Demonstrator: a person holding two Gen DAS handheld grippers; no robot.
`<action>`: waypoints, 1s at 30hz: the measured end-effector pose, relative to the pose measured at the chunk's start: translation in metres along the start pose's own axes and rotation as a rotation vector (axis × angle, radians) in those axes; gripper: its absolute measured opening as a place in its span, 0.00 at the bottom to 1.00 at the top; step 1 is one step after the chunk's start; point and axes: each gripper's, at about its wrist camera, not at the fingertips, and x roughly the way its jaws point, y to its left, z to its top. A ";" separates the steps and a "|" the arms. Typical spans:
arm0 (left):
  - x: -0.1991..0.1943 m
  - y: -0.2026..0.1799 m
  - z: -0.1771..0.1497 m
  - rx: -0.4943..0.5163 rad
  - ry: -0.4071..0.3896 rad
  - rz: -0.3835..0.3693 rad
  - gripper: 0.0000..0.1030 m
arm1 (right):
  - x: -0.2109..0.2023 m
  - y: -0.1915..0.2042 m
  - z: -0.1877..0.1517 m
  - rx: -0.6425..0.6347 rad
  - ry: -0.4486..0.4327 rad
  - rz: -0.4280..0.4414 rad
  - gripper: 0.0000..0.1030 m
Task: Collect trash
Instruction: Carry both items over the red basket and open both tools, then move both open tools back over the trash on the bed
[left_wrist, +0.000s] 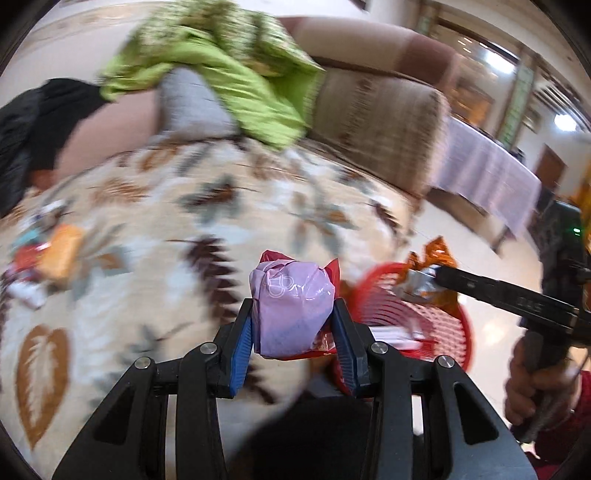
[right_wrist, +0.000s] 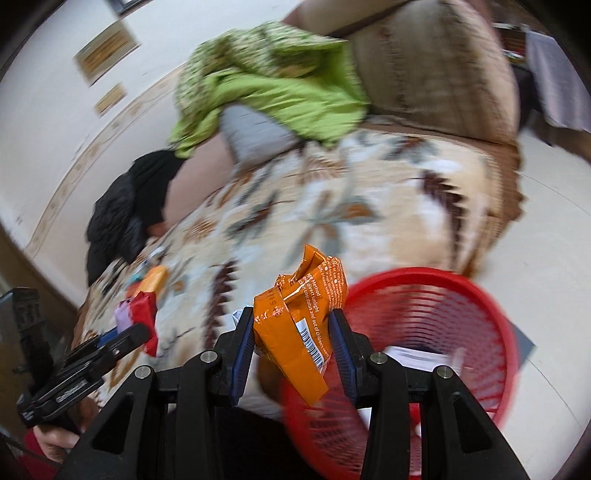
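My left gripper (left_wrist: 293, 317) is shut on a crumpled pink and red wrapper (left_wrist: 291, 306), held over the leaf-patterned blanket (left_wrist: 166, 221) just left of the red basket (left_wrist: 424, 317). My right gripper (right_wrist: 291, 321) is shut on a crumpled orange wrapper (right_wrist: 299, 306), held at the left rim of the red basket (right_wrist: 443, 317). The right gripper also shows in the left wrist view (left_wrist: 424, 282) over the basket, with the orange wrapper (left_wrist: 432, 258). The left gripper shows in the right wrist view (right_wrist: 129, 325) with its wrapper (right_wrist: 142, 310). White paper (right_wrist: 413, 356) lies in the basket.
More wrappers (left_wrist: 51, 254) lie at the blanket's left side. A green cloth (left_wrist: 229, 70), a grey pillow (left_wrist: 192, 103) and a black garment (left_wrist: 33, 125) lie on the brown sofa (left_wrist: 384, 122). A table with a pale cloth (left_wrist: 491, 173) stands on the tiled floor to the right.
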 end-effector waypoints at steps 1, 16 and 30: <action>0.005 -0.008 0.002 0.012 0.013 -0.022 0.38 | -0.004 -0.007 0.001 0.013 -0.006 -0.011 0.42; 0.071 -0.085 0.003 0.127 0.167 -0.180 0.56 | -0.021 -0.065 0.002 0.132 -0.024 -0.089 0.52; 0.016 -0.005 0.000 -0.025 0.075 -0.030 0.59 | 0.013 0.002 0.007 0.011 0.023 0.018 0.52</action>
